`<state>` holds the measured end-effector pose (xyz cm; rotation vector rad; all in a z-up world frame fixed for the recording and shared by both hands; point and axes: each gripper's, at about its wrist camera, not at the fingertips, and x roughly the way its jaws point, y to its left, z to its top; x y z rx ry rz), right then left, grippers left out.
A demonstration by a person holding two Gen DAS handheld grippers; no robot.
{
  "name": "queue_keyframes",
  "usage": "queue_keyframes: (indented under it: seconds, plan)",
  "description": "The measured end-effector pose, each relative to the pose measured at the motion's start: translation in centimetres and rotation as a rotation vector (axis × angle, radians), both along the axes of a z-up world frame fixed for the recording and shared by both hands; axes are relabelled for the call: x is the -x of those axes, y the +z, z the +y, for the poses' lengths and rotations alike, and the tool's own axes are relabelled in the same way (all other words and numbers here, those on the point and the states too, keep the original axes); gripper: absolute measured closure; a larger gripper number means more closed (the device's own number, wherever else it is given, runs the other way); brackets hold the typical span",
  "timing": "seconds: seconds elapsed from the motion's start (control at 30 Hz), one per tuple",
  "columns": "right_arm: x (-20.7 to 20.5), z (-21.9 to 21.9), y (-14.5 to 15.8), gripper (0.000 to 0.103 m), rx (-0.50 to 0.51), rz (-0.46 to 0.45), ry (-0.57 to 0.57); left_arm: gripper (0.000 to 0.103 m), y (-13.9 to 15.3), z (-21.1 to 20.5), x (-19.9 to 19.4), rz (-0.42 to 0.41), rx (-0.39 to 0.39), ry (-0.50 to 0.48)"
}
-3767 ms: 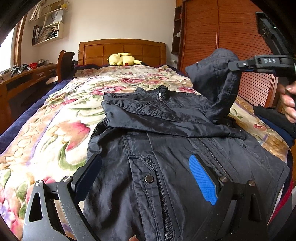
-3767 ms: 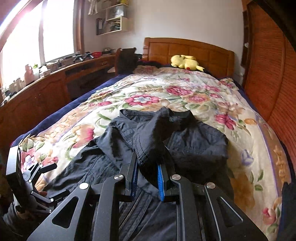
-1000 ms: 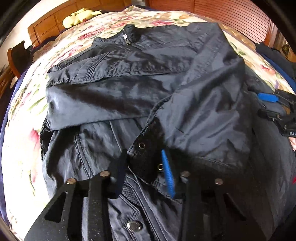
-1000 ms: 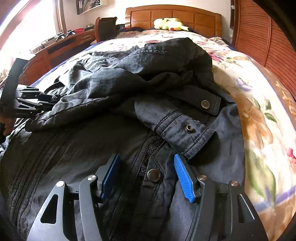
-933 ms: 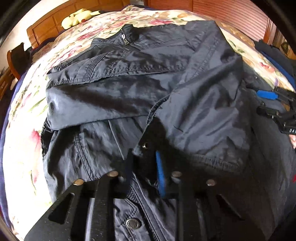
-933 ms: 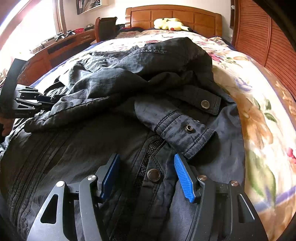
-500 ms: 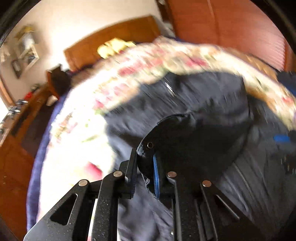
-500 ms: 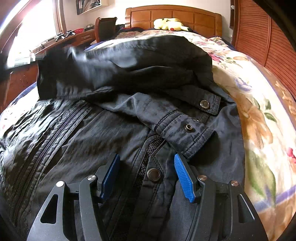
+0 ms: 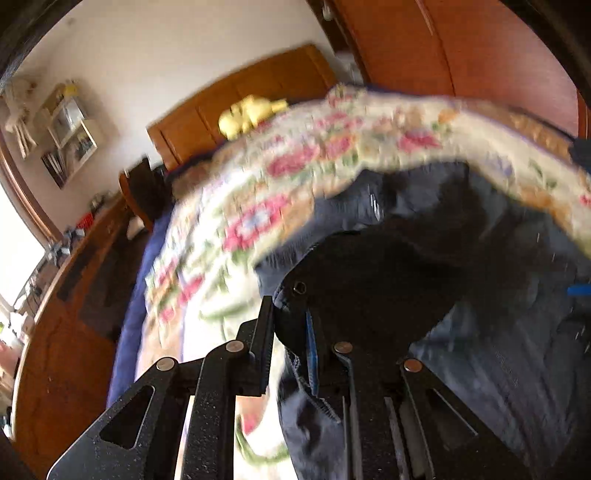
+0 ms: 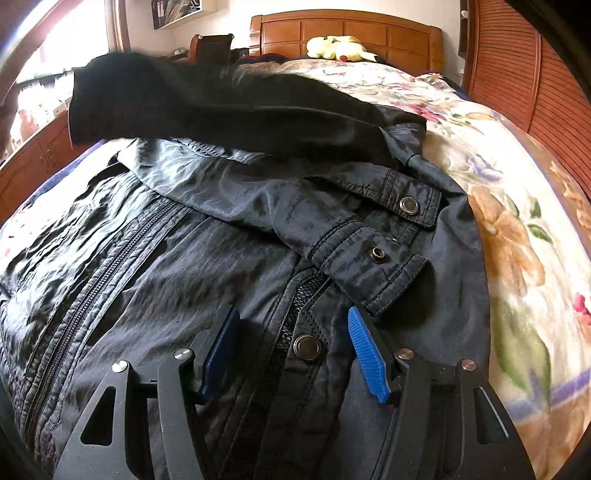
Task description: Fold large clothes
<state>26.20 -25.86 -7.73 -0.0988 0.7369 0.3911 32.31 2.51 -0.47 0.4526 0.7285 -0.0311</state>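
A dark navy jacket [image 10: 177, 251] lies front up on the flowered bedspread [image 10: 509, 206]. My left gripper [image 9: 290, 321] is shut on the snap-buttoned cuff [image 9: 295, 295] of one sleeve and holds it lifted above the bed; the sleeve [image 10: 221, 107] shows in the right wrist view as a dark band stretched across the jacket's chest. My right gripper [image 10: 291, 350] stands open low over the jacket's lower front, its blue pads either side of a metal snap [image 10: 306, 348], pressing on nothing. The other sleeve's cuff [image 10: 373, 258] lies folded across the body just beyond it.
A wooden headboard [image 10: 347, 26] with a yellow plush toy [image 10: 340, 48] stands at the far end. A wooden slatted wardrobe [image 10: 535, 74] runs along the right. A desk and chair [image 9: 140, 195] line the left side under shelves. Bare bedspread lies right of the jacket.
My left gripper closed on the sleeve cuff and raised it off the jacket, swinging it toward the left side of the bed. The right gripper has stayed still and open.
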Motion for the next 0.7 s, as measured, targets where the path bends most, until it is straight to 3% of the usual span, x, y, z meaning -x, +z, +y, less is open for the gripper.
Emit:
queue_keyframes:
  seconds: [0.2, 0.33, 0.5, 0.6, 0.63, 0.7]
  plan:
    - [0.0, 0.0, 0.0, 0.040, 0.000, 0.000, 0.000, 0.081, -4.3, 2.1, 0.2, 0.116, 0.076, 0.055]
    - [0.0, 0.0, 0.0, 0.040, 0.000, 0.000, 0.000, 0.064, -5.1, 3.5, 0.4, 0.124, 0.134, 0.073]
    - [0.0, 0.0, -0.1, 0.039, 0.000, 0.000, 0.000, 0.061, -6.4, 3.8, 1.6, 0.157, 0.224, 0.029]
    - [0.0, 0.0, -0.1, 0.039, 0.001, -0.001, 0.000, 0.051, -7.3, 3.2, 2.8, 0.174, 0.254, -0.003]
    - [0.0, 0.0, -0.1, 0.039, 0.001, -0.001, 0.000, 0.044, -7.8, 3.0, 3.2, 0.180, 0.263, -0.012]
    - [0.0, 0.0, -0.1, 0.039, 0.002, -0.002, 0.000, 0.041, -8.5, 2.7, 3.6, 0.200, 0.280, -0.022]
